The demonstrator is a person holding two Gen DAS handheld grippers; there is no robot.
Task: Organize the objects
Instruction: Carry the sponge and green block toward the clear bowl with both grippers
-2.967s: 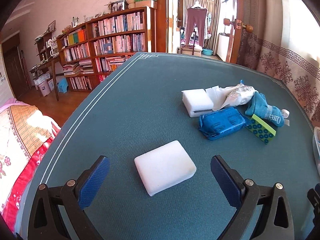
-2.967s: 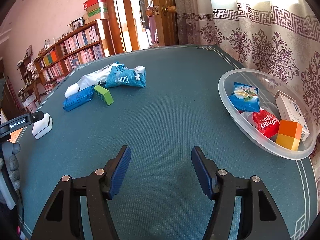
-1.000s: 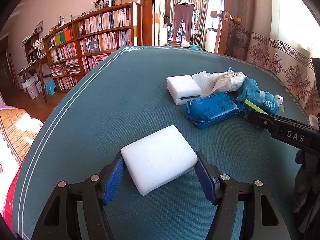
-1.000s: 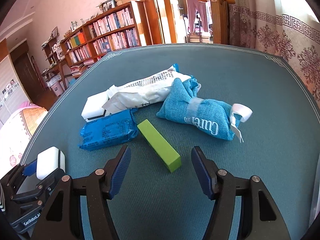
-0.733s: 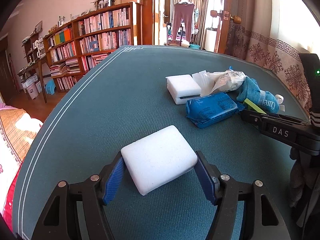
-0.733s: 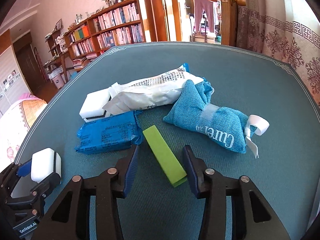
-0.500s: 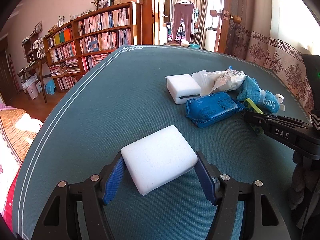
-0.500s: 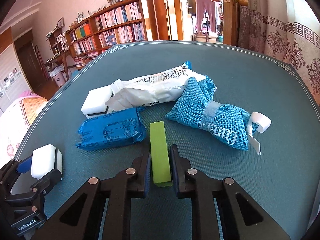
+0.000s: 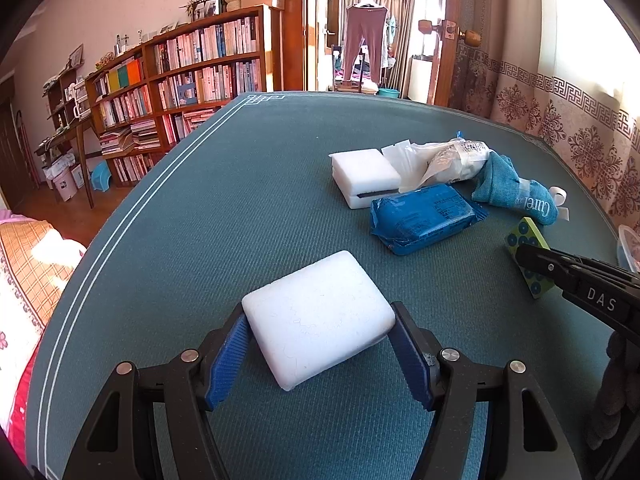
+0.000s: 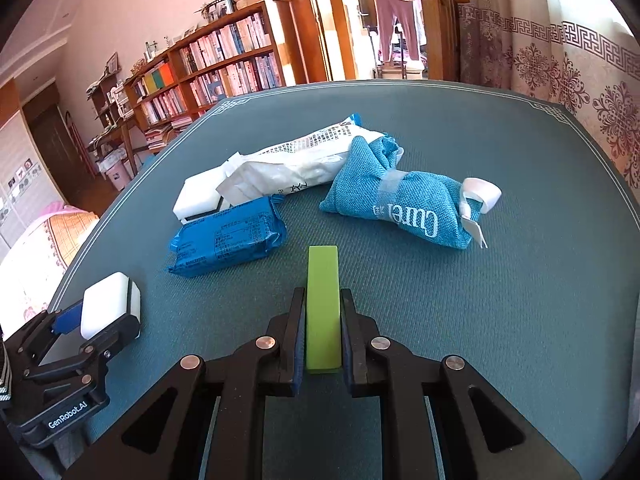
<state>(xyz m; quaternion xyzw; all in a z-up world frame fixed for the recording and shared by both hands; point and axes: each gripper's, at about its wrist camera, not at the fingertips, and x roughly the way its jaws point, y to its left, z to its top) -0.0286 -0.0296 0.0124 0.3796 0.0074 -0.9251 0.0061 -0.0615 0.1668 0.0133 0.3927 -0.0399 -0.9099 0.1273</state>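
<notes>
Both grippers sit low over the table: the left gripper (image 9: 320, 344) clamps a white sponge (image 9: 318, 320), the right gripper (image 10: 322, 334) pinches a green block (image 10: 322, 300).

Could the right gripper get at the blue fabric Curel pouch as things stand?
Probably not yet: the right gripper has its jaws shut on the green block. The pouch lies unobstructed just ahead and to its right.

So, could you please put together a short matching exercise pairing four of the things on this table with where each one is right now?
Things:
1. white sponge
2. green block
3. blue packet
4. Curel pouch

Places:
A. lying beside the white bag, ungripped
B. between the right gripper fingers
C. between the left gripper fingers
D. lying in front of the white foam box

Pairs: 1-C, 2-B, 3-D, 4-A
</notes>
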